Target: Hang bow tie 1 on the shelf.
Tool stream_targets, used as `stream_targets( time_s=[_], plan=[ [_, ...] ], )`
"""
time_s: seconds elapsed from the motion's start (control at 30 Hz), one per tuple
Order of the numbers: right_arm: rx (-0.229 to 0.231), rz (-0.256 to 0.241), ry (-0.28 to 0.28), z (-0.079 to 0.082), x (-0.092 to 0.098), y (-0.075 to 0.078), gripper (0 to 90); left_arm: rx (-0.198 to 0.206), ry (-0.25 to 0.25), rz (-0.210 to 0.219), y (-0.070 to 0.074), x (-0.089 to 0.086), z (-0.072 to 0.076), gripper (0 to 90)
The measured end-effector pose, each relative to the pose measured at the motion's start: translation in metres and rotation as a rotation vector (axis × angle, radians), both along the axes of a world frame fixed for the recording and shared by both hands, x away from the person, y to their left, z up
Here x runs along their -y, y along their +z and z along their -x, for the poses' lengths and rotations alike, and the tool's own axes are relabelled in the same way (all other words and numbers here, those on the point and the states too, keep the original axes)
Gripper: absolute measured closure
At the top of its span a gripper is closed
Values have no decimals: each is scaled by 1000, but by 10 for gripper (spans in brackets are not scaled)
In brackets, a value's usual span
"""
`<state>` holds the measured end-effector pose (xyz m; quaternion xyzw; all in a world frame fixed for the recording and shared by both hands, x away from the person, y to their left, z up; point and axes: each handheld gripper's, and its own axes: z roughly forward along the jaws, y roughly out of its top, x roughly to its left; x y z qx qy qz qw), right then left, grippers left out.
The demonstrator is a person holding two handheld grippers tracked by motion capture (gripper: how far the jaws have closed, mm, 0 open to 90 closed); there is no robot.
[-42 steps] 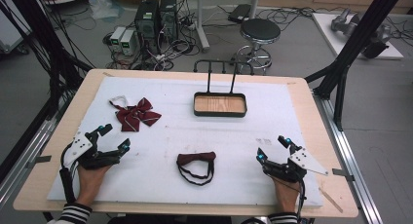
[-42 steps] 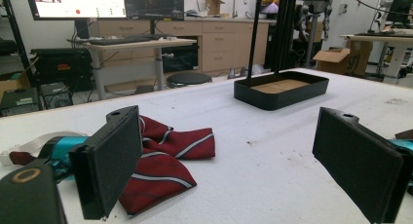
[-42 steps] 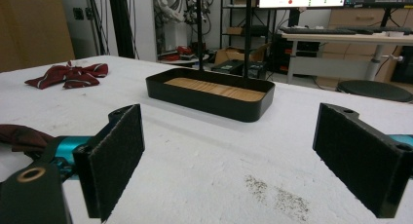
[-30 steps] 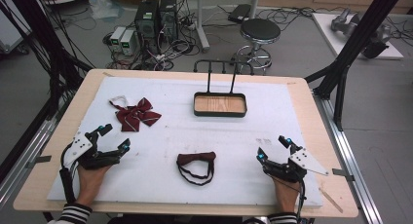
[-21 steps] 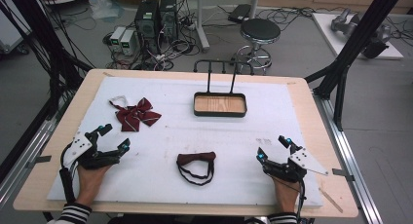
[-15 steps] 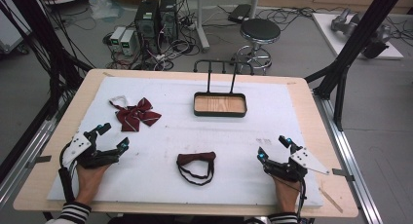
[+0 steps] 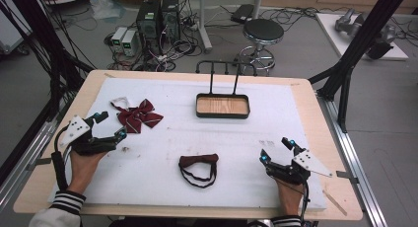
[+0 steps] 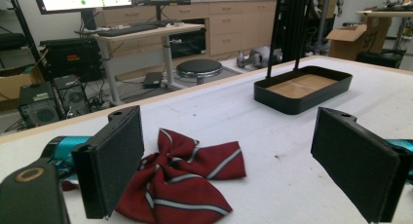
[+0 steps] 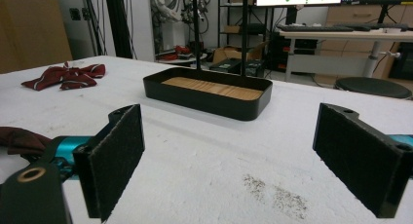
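A striped dark red bow tie lies on the white mat at the left. My left gripper rests just left of that bow, open, with the bow close ahead between its jaws. A plain dark red bow tie with a black strap lies near the front middle; its edge peeks in beside my right gripper's left jaw. My right gripper is open at the front right with nothing between its jaws. A black tray with a wooden floor stands at the back middle.
The white mat covers most of the wooden table. Two thin black posts and a rack rise behind the tray. Beyond the far edge are a stool, computers and cables on the floor.
My left hand and gripper have shifted slightly to the left and back. The right gripper and both bow ties have stayed put.
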<state>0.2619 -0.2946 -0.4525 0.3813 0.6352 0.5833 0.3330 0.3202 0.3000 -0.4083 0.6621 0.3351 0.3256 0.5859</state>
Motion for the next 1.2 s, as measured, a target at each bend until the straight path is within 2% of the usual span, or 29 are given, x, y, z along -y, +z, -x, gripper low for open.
stream_targets(
  time_s=[0.17,0.27,0.43,0.73,0.83,0.9,1.0,1.07,1.1,1.2],
  plan=[
    [0,2,-1,0,0,0,108,-27,14,-26,7,-5,-14,124],
    [0,0,0,0,0,0,108,-45,16,-27,10,-7,-20,123],
    [0,5,2,0,-1,0,108,-107,-2,-30,17,-8,-33,123],
    [-2,9,2,0,-1,0,108,-170,-12,-106,28,-7,-55,123],
    [-2,8,2,0,-1,0,108,-202,-23,-136,28,-5,-64,123],
    [-3,7,3,0,-1,0,108,-209,-24,-141,28,-4,-66,123],
    [-3,8,3,1,-1,0,108,-257,-29,-171,27,0,-77,123],
    [-1,10,2,1,-1,0,108,-274,-36,-191,26,2,-82,123],
    [-1,10,2,1,-1,0,108,-274,-36,-191,26,2,-82,123],
    [-3,8,4,1,-1,0,108,-309,-50,-208,25,3,-92,124]
  ],
)
